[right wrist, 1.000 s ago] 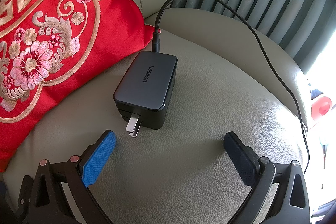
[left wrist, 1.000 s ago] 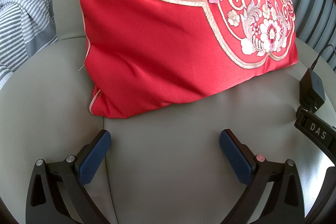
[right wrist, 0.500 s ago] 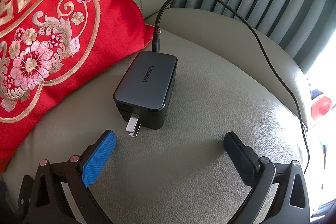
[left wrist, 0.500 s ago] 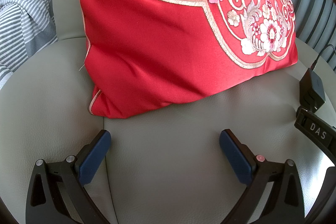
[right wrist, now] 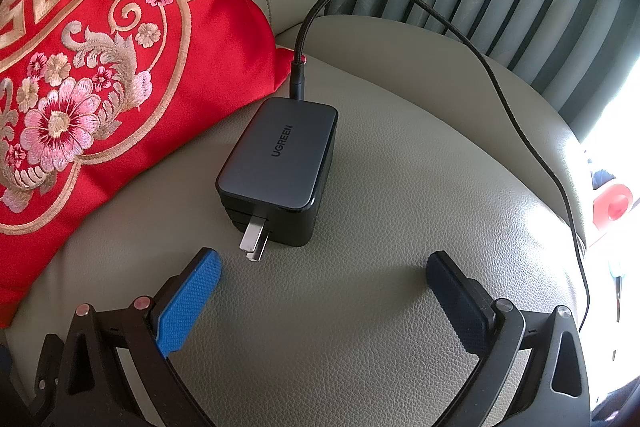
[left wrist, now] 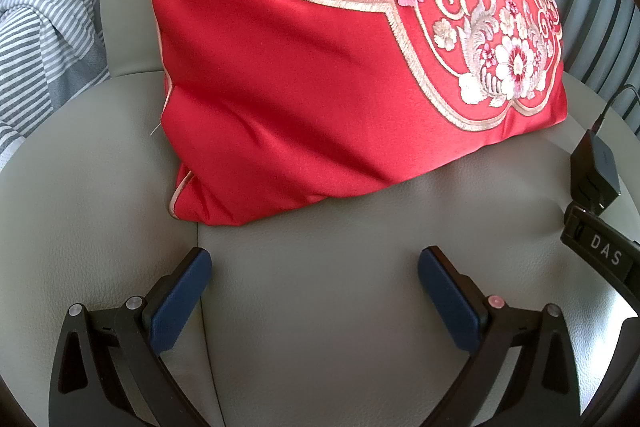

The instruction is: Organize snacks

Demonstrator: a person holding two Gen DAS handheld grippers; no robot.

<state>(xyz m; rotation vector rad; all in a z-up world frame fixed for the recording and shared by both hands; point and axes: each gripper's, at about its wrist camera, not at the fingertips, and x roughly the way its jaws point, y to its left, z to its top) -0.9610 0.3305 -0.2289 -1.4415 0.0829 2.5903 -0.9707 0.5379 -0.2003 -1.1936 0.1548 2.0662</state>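
I see left gripper (left wrist: pixel 314 261) spread wide over beige sofa seat (left wrist: pixel 320 347), holding nothing, red cushion (left wrist: pixel 320 87) ahead. Right gripper (right wrist: pixel 322 267) also spread, empty, black charger (right wrist: pixel 280 155) just ahead, cable (right wrist: pixel 500 75) attached. I find no snacks in either view.

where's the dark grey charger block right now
In the right wrist view the dark grey charger block lies on the beige leather seat, right of the red embroidered cushion, ahead of the open right gripper.

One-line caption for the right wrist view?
Open right tongs hover over a charger beside a red cushion on a sofa seat.
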